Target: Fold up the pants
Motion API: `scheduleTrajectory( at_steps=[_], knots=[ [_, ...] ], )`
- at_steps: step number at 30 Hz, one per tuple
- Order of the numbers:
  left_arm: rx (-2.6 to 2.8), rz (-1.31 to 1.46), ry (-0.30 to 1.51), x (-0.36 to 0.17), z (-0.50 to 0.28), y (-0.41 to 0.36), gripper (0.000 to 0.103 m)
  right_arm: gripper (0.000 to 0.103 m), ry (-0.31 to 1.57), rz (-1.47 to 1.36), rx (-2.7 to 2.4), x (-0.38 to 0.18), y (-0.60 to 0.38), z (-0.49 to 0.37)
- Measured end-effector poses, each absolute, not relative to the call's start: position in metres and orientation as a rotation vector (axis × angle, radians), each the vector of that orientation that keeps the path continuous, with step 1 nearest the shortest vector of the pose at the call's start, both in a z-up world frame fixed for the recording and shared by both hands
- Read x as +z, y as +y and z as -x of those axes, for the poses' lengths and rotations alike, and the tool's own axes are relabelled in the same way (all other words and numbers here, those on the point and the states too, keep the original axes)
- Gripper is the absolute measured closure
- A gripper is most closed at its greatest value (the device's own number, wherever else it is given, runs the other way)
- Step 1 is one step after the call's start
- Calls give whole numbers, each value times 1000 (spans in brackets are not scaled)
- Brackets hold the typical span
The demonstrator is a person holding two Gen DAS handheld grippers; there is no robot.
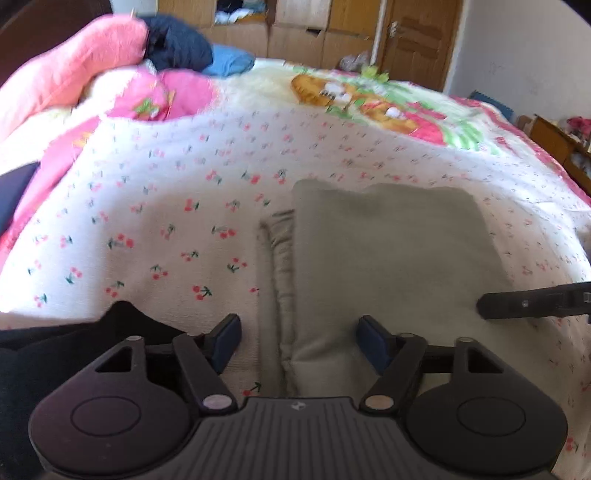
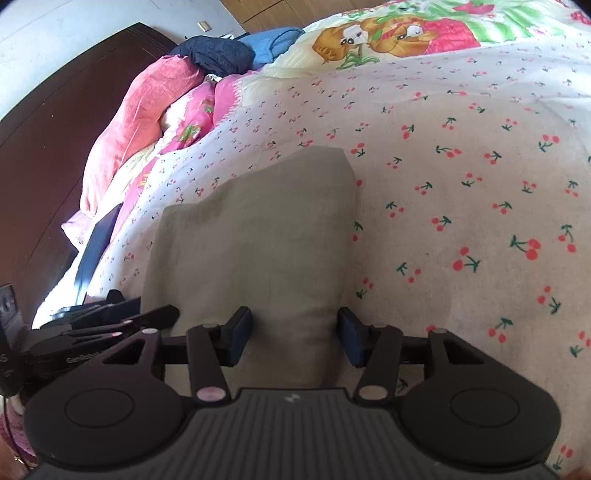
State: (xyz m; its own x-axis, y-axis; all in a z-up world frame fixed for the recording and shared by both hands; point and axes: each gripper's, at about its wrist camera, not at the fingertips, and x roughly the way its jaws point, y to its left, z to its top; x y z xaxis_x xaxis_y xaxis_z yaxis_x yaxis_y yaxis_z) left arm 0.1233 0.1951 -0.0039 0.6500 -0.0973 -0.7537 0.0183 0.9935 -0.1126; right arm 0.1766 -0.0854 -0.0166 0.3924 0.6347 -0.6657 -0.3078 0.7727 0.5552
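The pants point(image 1: 388, 251) are a grey-olive folded rectangle lying flat on the cherry-print sheet point(image 1: 166, 221); a paler waistband strip point(image 1: 277, 258) shows along their left edge. My left gripper point(image 1: 301, 341) hovers open over the near edge of the pants, its pads clear of the cloth. The tip of the right gripper's finger point(image 1: 517, 304) reaches in at the pants' right edge. In the right wrist view the pants point(image 2: 258, 229) stretch away from me, and my right gripper point(image 2: 295, 336) stands open with their near end between its pads. The left gripper point(image 2: 110, 321) shows at the left.
A pink quilt point(image 1: 74, 74) is bunched at the far left with navy clothing point(image 1: 177, 44) and blue clothing point(image 1: 229, 61) on it. A cartoon-print blanket point(image 1: 388, 99) covers the far bed. Cardboard boxes point(image 1: 295, 33) and a wooden door point(image 1: 417, 37) stand behind. A dark headboard point(image 2: 55, 129) borders the bed.
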Motion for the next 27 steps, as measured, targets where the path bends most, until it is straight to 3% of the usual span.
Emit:
scheduleTrajectory(
  at_steps=[10,11,13,15,17,27],
  knots=[
    [-130,138,869,-7,-138,190,29,51,1000,-527,690,-36,-80,-196],
    [-131,133,878,-8,-140,189,31,54,1004,-534,685,-35,-78,-198],
    [-143,142,876,-3,-137,189,49,77,1016,-512,672,-29,-76,-199],
    [-139,135,861,5,-132,185,60,89,1009,-551,700,-22,-82,-196],
    [-147,146,841,13,-129,181,68,91,978,-571,718,-10,-89,-192],
    [-332,275,789,35,-152,124,72,93,936,-473,648,45,-168,-205]
  ],
)
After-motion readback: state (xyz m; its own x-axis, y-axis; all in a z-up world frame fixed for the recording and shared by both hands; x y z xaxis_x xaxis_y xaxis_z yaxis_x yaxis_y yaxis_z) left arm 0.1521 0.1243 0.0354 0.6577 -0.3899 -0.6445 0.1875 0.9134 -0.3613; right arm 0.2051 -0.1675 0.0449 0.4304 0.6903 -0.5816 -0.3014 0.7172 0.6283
